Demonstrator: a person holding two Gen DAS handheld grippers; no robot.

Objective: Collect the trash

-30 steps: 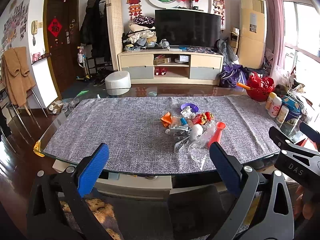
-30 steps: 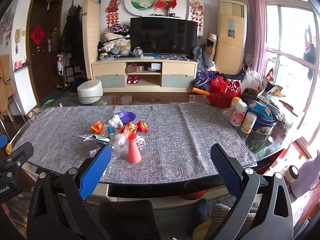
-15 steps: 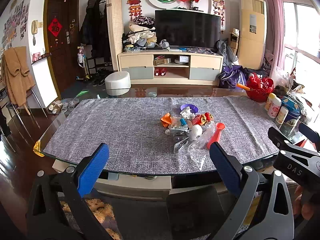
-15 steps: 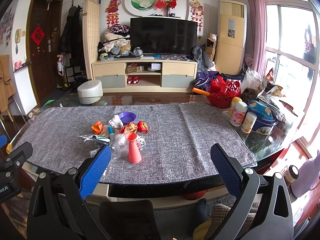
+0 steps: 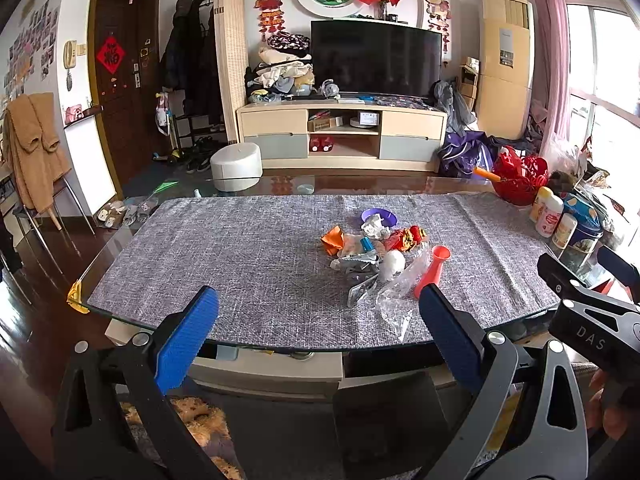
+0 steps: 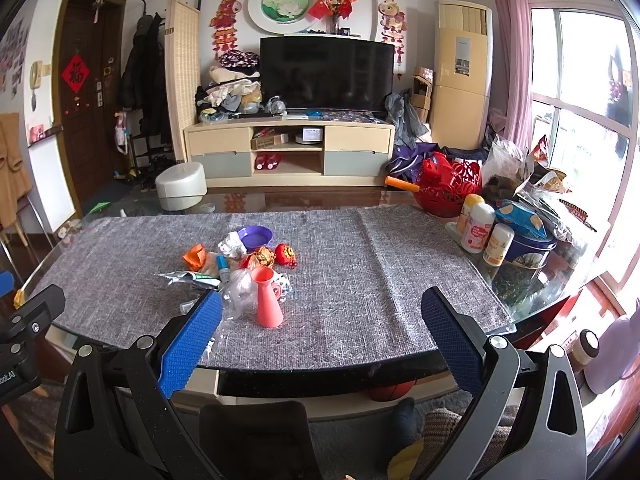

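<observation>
A heap of trash (image 5: 372, 248) (image 6: 236, 260) lies mid-table on a grey cloth (image 5: 240, 256): crumpled white paper, orange and red wrappers, a foil strip, clear plastic film. A salmon-pink funnel-shaped cup (image 5: 433, 270) (image 6: 267, 298) stands at the heap's near side and a small purple dish (image 5: 379, 216) (image 6: 255, 237) at its far side. My left gripper (image 5: 318, 332) hangs open in front of the table's near edge, nothing between its blue pads. My right gripper (image 6: 322, 334) is likewise open and empty, short of the table; it shows at the right of the left wrist view.
Bottles (image 6: 478, 228), a blue tin (image 6: 524, 256) and a red basket (image 6: 448, 192) crowd the table's right end. A dark chair back (image 5: 384, 408) stands between me and the table. A TV stand (image 6: 288, 152) and white stool (image 6: 181, 180) lie beyond.
</observation>
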